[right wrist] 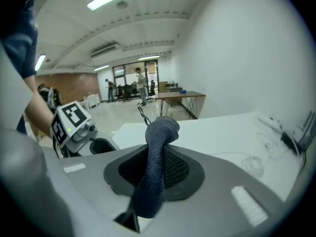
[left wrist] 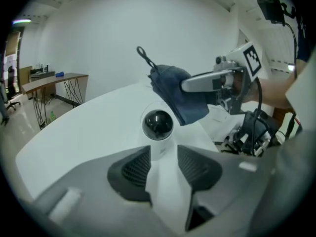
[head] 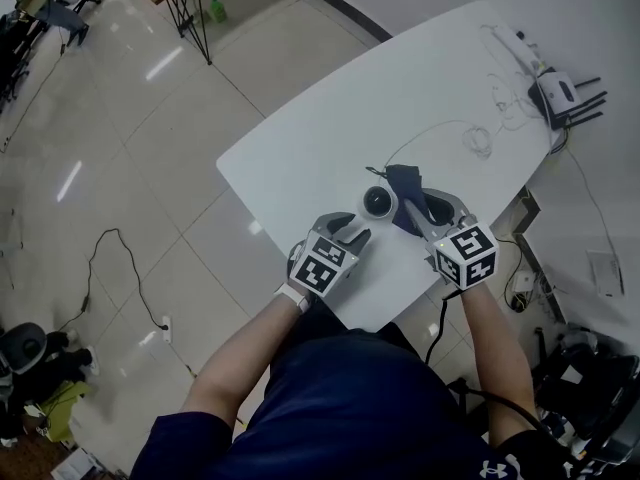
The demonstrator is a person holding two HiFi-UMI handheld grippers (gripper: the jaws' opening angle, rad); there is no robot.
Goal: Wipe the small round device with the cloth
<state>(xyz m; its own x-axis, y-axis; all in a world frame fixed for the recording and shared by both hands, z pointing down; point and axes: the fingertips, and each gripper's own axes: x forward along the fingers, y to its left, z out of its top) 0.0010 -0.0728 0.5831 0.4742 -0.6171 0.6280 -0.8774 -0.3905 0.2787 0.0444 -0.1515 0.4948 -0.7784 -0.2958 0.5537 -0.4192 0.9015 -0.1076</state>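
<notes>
White table point(head: 300, 138) over pale tiled floor, head view. Near its close edge, mid-frame, stands the small round device point(head: 378, 203). Dark blue cloth point(head: 405, 190) sits right beside it at its 2 o'clock. L gripper point(head: 355, 228) comes in from device's 7 o'clock, R gripper point(head: 428, 216) from 5 o'clock. Router point(head: 562, 93) w/ antennas is at table's 2 o'clock corner, w/ thin cables point(head: 480, 138) near it. Green bottle point(head: 217, 9) on floor at 11.

L gripper view: jaws spread, device's white base right at their tips. Pad at 9 o'clock looks against it, slim gap at 3, so no clear grip. Dark dome faces camera. Cloth hangs at device's 1 o'clock; touching or just off, can't tell.

R gripper view: jaws pinched on cloth, which bunches up past tips toward 12. L gripper's marker cube at 9 o'clock. Desk point(right wrist: 180, 95) far back at 12.
</notes>
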